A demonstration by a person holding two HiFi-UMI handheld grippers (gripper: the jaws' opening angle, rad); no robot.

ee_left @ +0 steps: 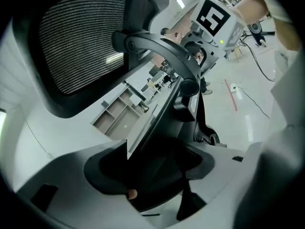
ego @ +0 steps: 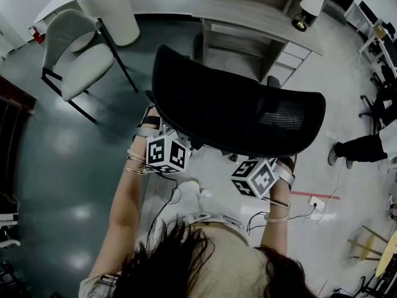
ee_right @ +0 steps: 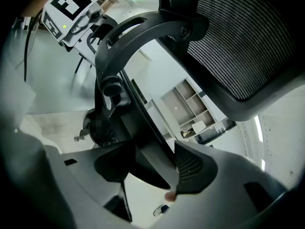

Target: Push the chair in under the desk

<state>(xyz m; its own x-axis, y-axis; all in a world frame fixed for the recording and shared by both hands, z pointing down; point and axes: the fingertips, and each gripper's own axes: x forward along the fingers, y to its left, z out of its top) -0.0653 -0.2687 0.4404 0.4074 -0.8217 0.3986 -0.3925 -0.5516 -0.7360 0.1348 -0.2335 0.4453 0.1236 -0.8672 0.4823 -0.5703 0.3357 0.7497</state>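
Count: 2 chairs, 1 desk, 1 lamp, 2 claws. The black mesh-back office chair stands on the floor just short of the near edge of the grey wooden desk's tabletop, backrest toward the person. Left claw pinches the chair's black back frame, and right claw pinches it on the other side. White padded armchair with black legs is well apart, far left. White-shaded table lamp sits at the tabletop's right end. Shelf cubbies behind the desk: contents can't be made out.
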